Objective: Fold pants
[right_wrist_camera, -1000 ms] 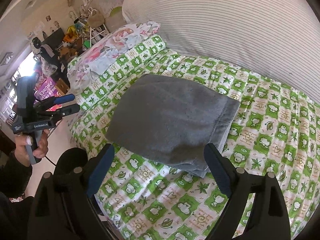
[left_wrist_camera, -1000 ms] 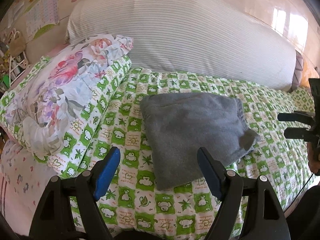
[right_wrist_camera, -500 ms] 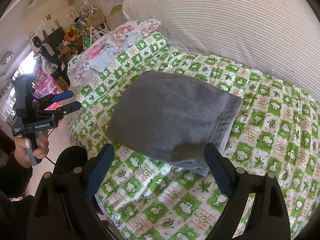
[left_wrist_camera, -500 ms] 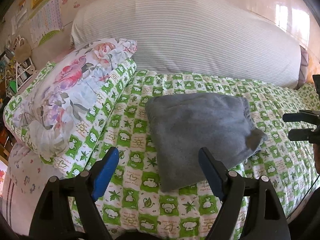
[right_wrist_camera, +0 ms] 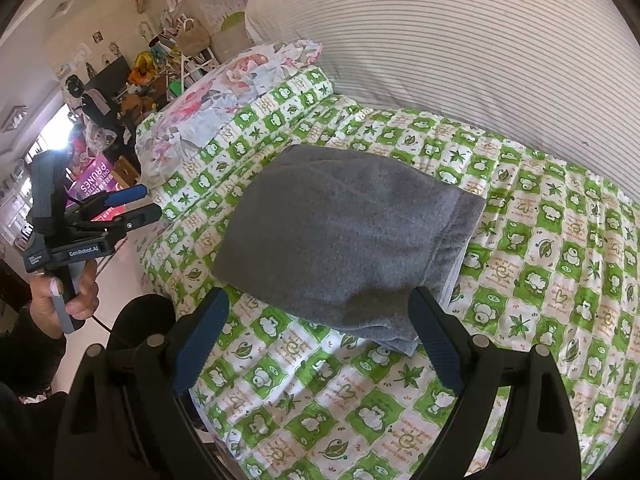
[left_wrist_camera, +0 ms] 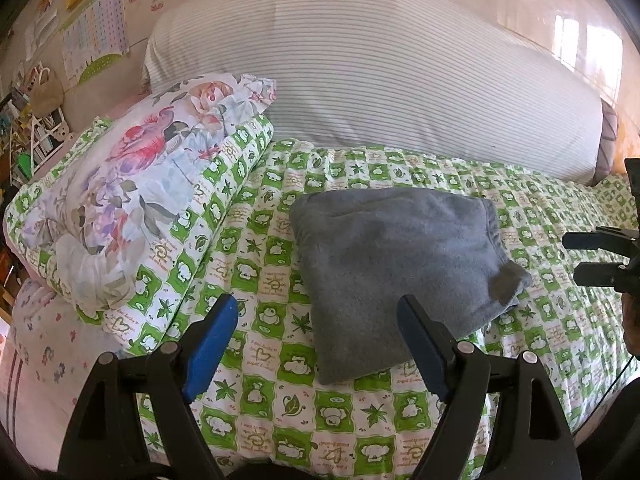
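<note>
The grey pants (left_wrist_camera: pixel 400 264) lie folded into a compact rectangle on the green and white patterned bed cover (left_wrist_camera: pixel 360 420); they also show in the right wrist view (right_wrist_camera: pixel 340 236). My left gripper (left_wrist_camera: pixel 318 316) is open and empty, held back from the near edge of the pants. My right gripper (right_wrist_camera: pixel 318 312) is open and empty, just short of the pants' near corner. In the right wrist view the left gripper (right_wrist_camera: pixel 140 202) shows at the far left in a hand. In the left wrist view the right gripper (left_wrist_camera: pixel 576 256) shows at the right edge.
A floral pillow (left_wrist_camera: pixel 132 184) lies on a folded green quilt (left_wrist_camera: pixel 208 216) left of the pants. A large striped bolster (left_wrist_camera: pixel 380 88) runs along the back by the wall. Cluttered shelves (right_wrist_camera: pixel 168 52) stand beyond the bed's left end.
Both grippers have drawn back slightly from the pants and stay open. The folded pants have not moved.
</note>
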Motion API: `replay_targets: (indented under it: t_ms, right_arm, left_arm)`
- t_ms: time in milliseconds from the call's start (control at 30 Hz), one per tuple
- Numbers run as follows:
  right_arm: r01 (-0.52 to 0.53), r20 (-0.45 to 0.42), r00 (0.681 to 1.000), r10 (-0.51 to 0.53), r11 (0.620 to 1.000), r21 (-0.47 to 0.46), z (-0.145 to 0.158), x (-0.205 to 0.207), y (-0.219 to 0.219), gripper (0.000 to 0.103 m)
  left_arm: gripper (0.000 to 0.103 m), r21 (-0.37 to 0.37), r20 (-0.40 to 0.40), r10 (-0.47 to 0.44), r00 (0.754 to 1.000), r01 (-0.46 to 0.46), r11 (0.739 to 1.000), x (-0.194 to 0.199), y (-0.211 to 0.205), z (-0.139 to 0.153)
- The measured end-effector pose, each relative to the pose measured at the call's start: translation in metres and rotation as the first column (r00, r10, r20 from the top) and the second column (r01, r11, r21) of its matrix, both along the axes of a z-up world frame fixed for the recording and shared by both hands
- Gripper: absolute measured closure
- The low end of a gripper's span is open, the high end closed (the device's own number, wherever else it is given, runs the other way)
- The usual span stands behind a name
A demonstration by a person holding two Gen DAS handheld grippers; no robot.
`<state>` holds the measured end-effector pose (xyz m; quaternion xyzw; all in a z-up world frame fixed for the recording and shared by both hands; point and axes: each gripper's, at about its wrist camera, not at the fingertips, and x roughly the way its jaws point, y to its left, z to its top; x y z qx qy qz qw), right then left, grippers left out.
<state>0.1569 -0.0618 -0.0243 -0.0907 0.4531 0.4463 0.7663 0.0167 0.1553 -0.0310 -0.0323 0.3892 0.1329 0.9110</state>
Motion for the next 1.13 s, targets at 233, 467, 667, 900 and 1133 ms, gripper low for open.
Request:
replay_targets:
  t_ms: [233, 467, 667, 900, 1133]
  right_arm:
    - [-0.001, 0.003, 1.0, 0.001, 1.0, 0.003, 0.0003, -0.0004, 0.0004, 0.012]
    - [-0.008, 0.029, 1.0, 0.007, 0.999, 0.031, 0.0038, -0.0024, 0.0008, 0.012]
    - [-0.008, 0.032, 0.999, 0.007, 0.999, 0.033, 0.0036, -0.0026, 0.0009, 0.012]
    - [0.005, 0.02, 1.0, -0.006, 0.999, 0.034, 0.0004, -0.0018, 0.0014, 0.012]
    - [0.022, 0.006, 1.0, -0.022, 0.999, 0.033, -0.0057, -0.001, 0.0008, 0.012]
  left_arm:
    - [0.021, -0.009, 0.01, 0.007, 1.0, -0.007, 1.0, 0.001, 0.001, 0.0007]
    - [0.021, 0.03, 0.035, 0.005, 0.999, -0.006, 1.0, -0.0009, -0.0012, 0.0007]
    - [0.021, 0.04, 0.056, 0.008, 0.998, -0.01, 0.999, -0.0013, -0.0008, 0.0024]
    - [0.021, 0.041, 0.057, 0.008, 0.998, -0.01, 0.999, -0.0014, -0.0003, 0.0009]
    - [0.021, -0.036, 0.021, 0.015, 1.0, -0.014, 0.999, 0.0055, 0.0076, -0.0059]
